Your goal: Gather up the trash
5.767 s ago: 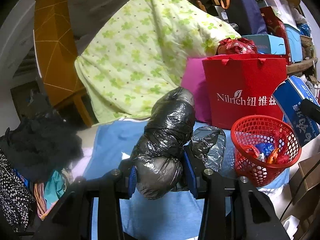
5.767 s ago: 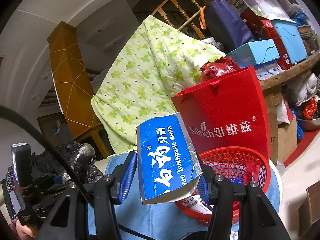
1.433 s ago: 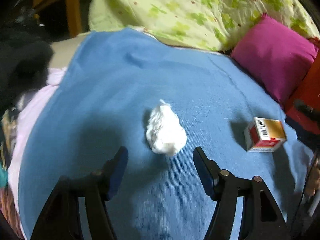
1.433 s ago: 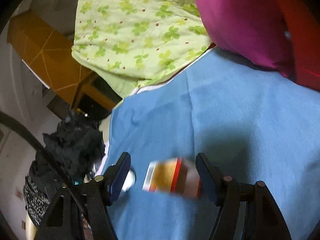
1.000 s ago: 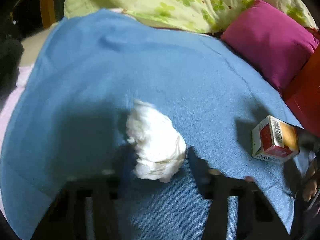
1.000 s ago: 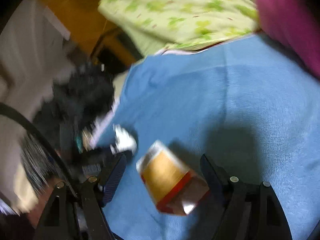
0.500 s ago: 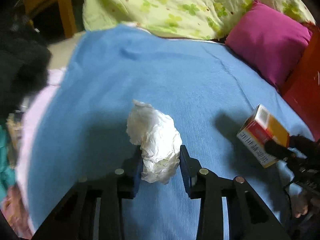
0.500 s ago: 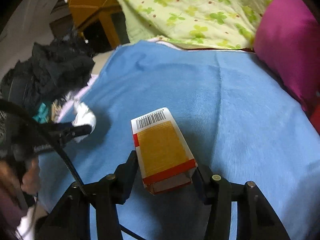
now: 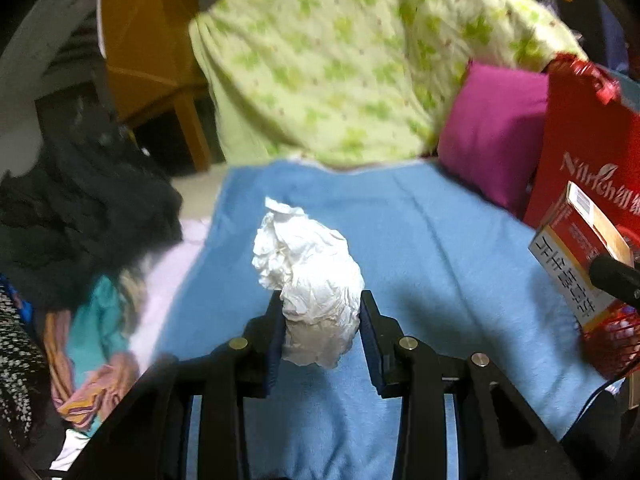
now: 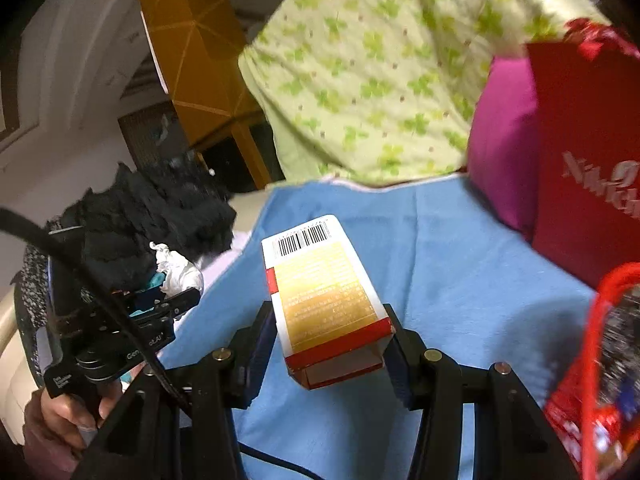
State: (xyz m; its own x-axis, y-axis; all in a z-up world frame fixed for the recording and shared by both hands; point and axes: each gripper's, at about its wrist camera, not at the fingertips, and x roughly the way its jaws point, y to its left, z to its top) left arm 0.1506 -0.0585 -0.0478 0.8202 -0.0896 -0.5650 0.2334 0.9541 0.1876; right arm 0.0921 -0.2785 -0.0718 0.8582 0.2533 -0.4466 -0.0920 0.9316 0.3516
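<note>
Gripping 1 piece of trash each, 2 handheld grippers hang above a blue blanket spread over a cluttered bed. The left gripper has its jaws closed tight on a crumpled white paper wad, which stands up between the pads. The right gripper clamps a small red-and-gold carton, barcode end pointing away from the camera; its jaws have just been closing, and the carton is now pinched between them.

About 1 second ago both items were down on the blanket, the wad lying loose and the carton not yet squeezed. Now each is clear of the fabric and held in the air, and the blanket shows no other loose trash in either view.

A red mesh basket, already holding wrappers and what looks like a dark plastic bag, sits at the right edge of the blanket, just in front of a red paper gift bag. Judging by the task, the pick-up step looks finished for this pair and the carry to the basket comes next; the carton is the nearer of the 2. A pink cushion and a green-flowered quilt stand behind, dark clothing is heaped at the left, and a person's hand shows on the left tool's grip.
</note>
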